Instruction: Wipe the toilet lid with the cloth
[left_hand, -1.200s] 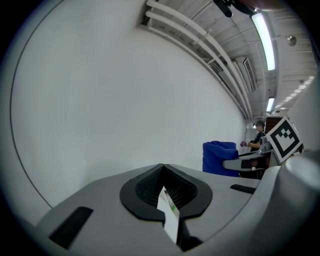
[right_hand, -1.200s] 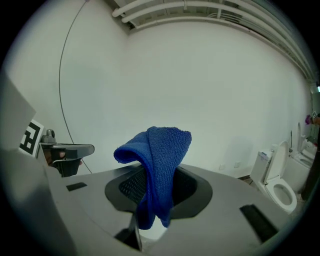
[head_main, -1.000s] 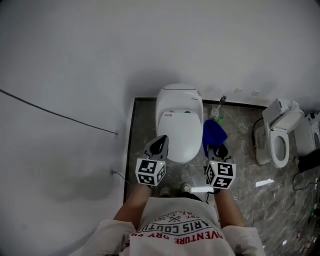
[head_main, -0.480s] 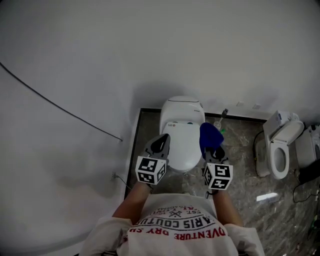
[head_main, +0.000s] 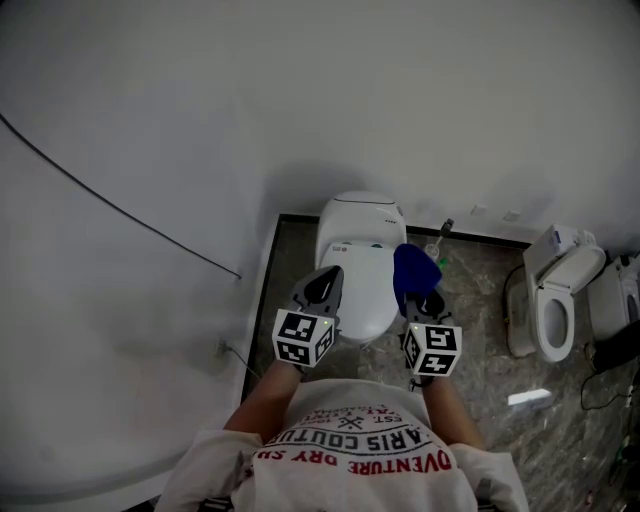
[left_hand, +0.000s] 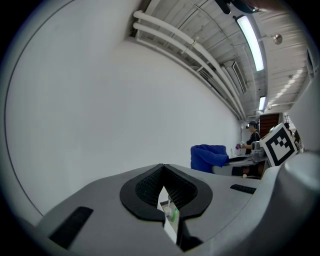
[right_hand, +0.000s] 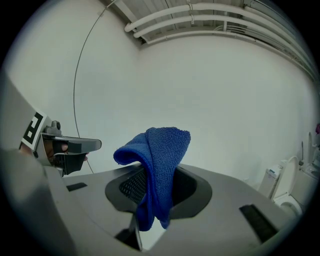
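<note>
A white toilet (head_main: 360, 262) with its lid down stands against the wall, straight ahead in the head view. My right gripper (head_main: 421, 298) is shut on a blue cloth (head_main: 414, 270), which hangs above the lid's right edge; in the right gripper view the cloth (right_hand: 156, 170) is folded between the jaws and droops over them. My left gripper (head_main: 322, 288) hovers above the lid's left side, its jaws shut with nothing between them. Both grippers point at the bare white wall. In the left gripper view the cloth (left_hand: 209, 156) shows at the right.
A second toilet (head_main: 551, 296) with its seat raised stands at the right, another fixture beyond it. A toilet brush (head_main: 438, 236) stands on the grey marbled floor (head_main: 480, 330) right of the first toilet. A thin dark cable (head_main: 110, 205) runs across the left wall.
Both grippers have edged forward over the toilet lid, the right one carrying the blue cloth leftward above the lid's right edge. The head view has shifted slightly.
</note>
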